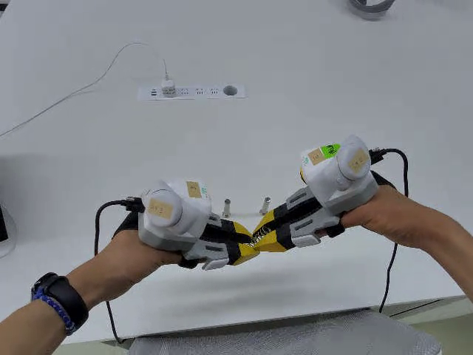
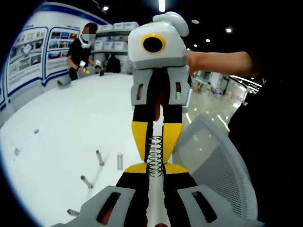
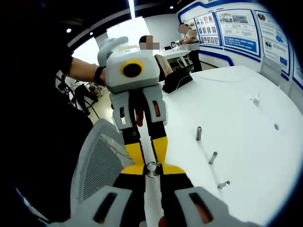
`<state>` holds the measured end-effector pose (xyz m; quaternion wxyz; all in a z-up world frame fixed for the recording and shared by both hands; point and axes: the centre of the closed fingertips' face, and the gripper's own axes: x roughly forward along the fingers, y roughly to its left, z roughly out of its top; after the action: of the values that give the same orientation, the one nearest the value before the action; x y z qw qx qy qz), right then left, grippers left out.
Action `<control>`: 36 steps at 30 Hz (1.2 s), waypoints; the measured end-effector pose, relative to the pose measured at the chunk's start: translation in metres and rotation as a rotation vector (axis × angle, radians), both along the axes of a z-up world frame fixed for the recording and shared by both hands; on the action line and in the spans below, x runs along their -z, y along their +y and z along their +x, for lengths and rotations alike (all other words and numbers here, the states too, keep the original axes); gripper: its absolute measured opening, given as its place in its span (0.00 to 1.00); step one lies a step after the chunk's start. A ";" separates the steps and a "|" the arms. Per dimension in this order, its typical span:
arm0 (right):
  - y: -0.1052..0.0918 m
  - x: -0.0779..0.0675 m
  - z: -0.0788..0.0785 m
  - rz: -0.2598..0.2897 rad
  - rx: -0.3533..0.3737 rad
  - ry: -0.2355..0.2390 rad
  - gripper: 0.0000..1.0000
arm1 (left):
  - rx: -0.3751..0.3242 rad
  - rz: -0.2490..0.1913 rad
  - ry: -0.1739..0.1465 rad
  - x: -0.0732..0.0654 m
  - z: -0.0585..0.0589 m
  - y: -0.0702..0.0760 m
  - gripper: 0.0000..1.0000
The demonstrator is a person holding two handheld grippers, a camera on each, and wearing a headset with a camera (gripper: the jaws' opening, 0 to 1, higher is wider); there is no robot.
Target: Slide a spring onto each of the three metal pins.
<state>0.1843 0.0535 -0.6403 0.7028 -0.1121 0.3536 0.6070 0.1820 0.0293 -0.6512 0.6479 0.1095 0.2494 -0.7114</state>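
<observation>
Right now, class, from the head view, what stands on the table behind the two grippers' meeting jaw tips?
Two upright metal pins stand on the table behind the left gripper and right gripper. The grippers cover the table below them, hiding anything there.

Head view bright & even, white surface (image 1: 310,52) near washed out, shadows faint & soft. Gripper views: ceiling lights (image 2: 161,4) glare overhead, strong fisheye bending twd edges, bkgd soft, close-up parts sharp.
</observation>
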 end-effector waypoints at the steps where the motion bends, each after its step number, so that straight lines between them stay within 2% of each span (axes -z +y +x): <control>1: 0.000 0.000 -0.001 -0.003 -0.008 -0.002 0.13 | 0.003 0.000 0.002 0.000 -0.001 0.000 0.10; 5: 0.002 0.002 -0.004 -0.018 -0.031 -0.011 0.13 | 0.015 0.007 0.000 0.001 -0.005 0.002 0.10; 7: 0.003 0.004 -0.004 -0.026 -0.028 -0.017 0.12 | 0.011 0.013 -0.013 0.004 -0.004 0.002 0.10; 22: 0.008 0.014 -0.009 -0.040 -0.010 -0.007 0.12 | -0.056 0.022 -0.002 0.013 -0.008 0.014 0.13; 28: -0.003 0.022 -0.003 -0.064 0.066 -0.012 0.12 | -0.132 0.005 0.021 0.015 -0.002 0.022 0.19; 36: -0.011 0.027 -0.002 -0.070 0.113 -0.011 0.12 | -0.195 0.014 0.035 0.021 0.004 0.031 0.23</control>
<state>0.1827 0.0429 -0.6671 0.7334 -0.1198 0.3766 0.5531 0.1860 0.0604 -0.6725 0.7088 0.0769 0.2750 -0.6450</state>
